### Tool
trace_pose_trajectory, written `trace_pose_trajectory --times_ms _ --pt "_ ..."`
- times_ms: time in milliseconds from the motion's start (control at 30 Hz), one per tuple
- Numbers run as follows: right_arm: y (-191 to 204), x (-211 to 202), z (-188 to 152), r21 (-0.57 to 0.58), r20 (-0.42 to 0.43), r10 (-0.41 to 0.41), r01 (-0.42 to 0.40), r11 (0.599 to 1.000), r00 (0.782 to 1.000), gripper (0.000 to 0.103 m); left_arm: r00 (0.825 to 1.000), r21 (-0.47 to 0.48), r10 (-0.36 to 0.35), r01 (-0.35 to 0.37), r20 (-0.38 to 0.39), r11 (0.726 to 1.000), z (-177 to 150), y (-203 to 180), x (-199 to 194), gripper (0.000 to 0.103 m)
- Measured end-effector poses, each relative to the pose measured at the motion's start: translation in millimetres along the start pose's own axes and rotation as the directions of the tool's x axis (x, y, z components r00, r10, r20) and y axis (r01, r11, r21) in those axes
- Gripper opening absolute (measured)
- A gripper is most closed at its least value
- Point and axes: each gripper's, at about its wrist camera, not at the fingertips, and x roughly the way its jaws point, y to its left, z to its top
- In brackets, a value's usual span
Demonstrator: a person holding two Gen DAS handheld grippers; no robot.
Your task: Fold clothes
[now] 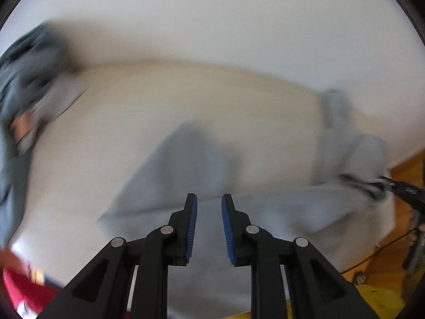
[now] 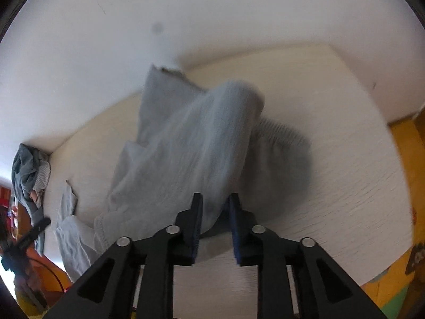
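Our right tool (image 2: 214,219) is clamped on the grey garment (image 2: 186,143), lifting it off the tabletop (image 2: 345,172); our left tool (image 1: 209,219) hangs released, pads apart, gripping nothing.

Both fisheye views are bright and evenly lit, heavily motion-blurred, with dark curved corners; a soft shadow lies under the lifted cloth (image 2: 202,138).
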Motion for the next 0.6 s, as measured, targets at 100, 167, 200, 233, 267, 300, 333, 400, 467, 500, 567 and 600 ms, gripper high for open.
trace_pose_trajectory --times_ms 100,167,200,233,267,300,333,400,467,500,567,600 --pt "-8.7 -18.5 0.2 -0.034 0.057 -0.007 0.009 0.999 0.998 0.034 0.996 0.099 -0.086 0.087 -0.016 0.991 16.6 -50.5 15.4 0.026" --pt "-19.1 -22.9 5.7 -0.039 0.058 -0.021 0.023 0.999 0.998 0.034 0.989 0.158 -0.138 0.144 -0.048 0.977 23.5 -85.8 30.4 0.027" --pt "-24.1 -24.7 9.4 -0.041 0.054 -0.029 0.031 0.999 0.998 0.034 0.983 0.185 -0.165 0.176 -0.076 0.967 22.5 -104.5 39.0 0.027" --pt "-29.1 -26.4 13.2 -0.042 0.051 -0.037 0.039 0.998 0.998 0.034 0.976 0.211 -0.190 0.208 -0.104 0.955 21.7 -123.0 47.5 0.027" --pt "-36.4 -29.7 15.3 -0.045 0.047 -0.037 0.039 0.998 0.998 0.034 0.974 0.228 -0.193 0.217 -0.122 0.949 22.1 -134.3 55.0 0.027" --pt "-37.1 -20.8 18.0 -0.050 0.045 -0.029 0.031 0.998 0.999 0.034 0.971 0.245 -0.195 0.225 -0.140 0.943 22.5 -145.6 62.5 0.027" --pt "-35.3 -12.9 18.2 -0.055 0.044 -0.021 0.023 0.998 0.999 0.034 0.968 0.262 -0.197 0.233 -0.158 0.937 22.9 -156.9 70.0 0.027" --pt "-37.3 -5.1 18.2 -0.063 0.036 -0.011 0.013 0.998 0.999 0.034 0.966 0.278 -0.184 0.230 -0.181 0.933 23.6 -173.9 85.1 0.027" --pt "-37.2 5.0 19.2 -0.070 0.025 0.000 0.002 0.998 1.000 0.034 0.967 0.282 -0.168 0.218 -0.192 0.934 29.8 -184.7 99.3 0.027" --pt "-39.0 6.2 19.0 -0.074 0.017 0.004 -0.003 0.997 1.000 0.034 0.968 0.282 -0.161 0.212 -0.195 0.936 34.9 -187.7 106.2 0.027" --pt "-41.3 10.3 18.9 -0.081 0.003 0.012 -0.011 0.997 1.000 0.034 0.967 0.276 -0.154 0.207 -0.202 0.938 34.5 -191.8 108.7 0.027" --pt "-41.0 14.9 19.1 -0.083 -0.003 0.016 -0.016 0.996 1.000 0.034 0.968 0.277 -0.151 0.204 -0.202 0.939 33.7 -193.2 108.2 0.027"
